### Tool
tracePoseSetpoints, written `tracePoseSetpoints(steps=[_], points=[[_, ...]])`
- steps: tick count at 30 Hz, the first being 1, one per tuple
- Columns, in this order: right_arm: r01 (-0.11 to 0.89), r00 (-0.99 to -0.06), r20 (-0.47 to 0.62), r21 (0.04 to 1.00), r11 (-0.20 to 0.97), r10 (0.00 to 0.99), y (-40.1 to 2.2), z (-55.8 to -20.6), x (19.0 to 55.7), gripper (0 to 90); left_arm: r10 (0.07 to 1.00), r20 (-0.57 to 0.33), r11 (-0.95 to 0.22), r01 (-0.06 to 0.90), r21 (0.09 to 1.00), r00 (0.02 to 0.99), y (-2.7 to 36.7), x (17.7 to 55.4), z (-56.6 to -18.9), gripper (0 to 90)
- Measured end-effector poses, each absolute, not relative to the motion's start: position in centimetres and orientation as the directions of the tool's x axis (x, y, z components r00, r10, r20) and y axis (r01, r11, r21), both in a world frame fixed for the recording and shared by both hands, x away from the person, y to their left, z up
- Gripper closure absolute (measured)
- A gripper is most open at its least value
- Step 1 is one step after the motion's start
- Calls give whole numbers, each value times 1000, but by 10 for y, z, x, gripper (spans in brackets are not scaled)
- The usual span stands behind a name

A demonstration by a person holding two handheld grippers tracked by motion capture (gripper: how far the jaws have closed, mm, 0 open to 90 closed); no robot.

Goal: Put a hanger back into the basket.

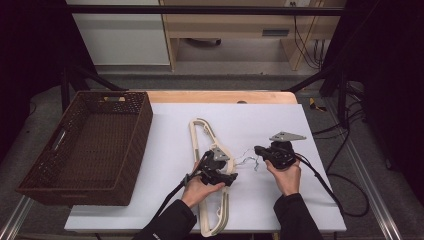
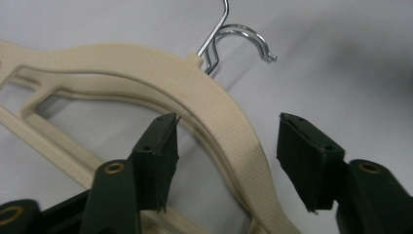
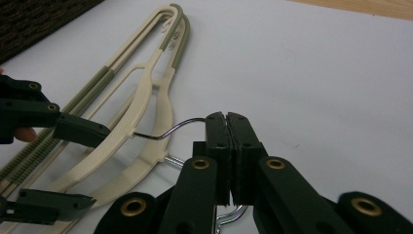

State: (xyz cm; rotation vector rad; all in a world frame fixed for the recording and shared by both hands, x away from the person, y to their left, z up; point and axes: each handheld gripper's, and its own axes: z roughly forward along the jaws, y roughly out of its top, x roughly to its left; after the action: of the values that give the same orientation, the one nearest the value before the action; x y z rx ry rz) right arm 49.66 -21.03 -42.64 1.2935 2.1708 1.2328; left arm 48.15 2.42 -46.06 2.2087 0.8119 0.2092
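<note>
Right claw (image 3: 228, 127) is pinching the wire hook (image 3: 170, 130) to steady the cream hanger (image 2: 204, 97) while the half-open left claw (image 2: 226, 141) is straddling its shoulder.

The hangers (image 1: 212, 165) are cream plastic with a fine woven-looking texture, olive-green ribbed strips along their bars and tips, and shiny chrome hooks (image 2: 233, 43). Both the left gripper (image 2: 226, 161) and the right gripper (image 3: 227, 156) are matt black with small brass-coloured rivets. The basket (image 1: 131, 150) is dark brown weave with a pattern of small holes, and the table (image 1: 300, 200) is plain white with a pale wood edge.
</note>
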Motion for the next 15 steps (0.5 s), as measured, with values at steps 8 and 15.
tracePoseSetpoints(steps=[8,15], points=[[550,-536,139,806,220,833,-210,-425,496,889,621,-150,-506,540,673,769,20,483,-467,597],[539,-547,141,813,218,825,-209,-423,495,887,641,-163,-481,558,676,750,22,480,-464,675]])
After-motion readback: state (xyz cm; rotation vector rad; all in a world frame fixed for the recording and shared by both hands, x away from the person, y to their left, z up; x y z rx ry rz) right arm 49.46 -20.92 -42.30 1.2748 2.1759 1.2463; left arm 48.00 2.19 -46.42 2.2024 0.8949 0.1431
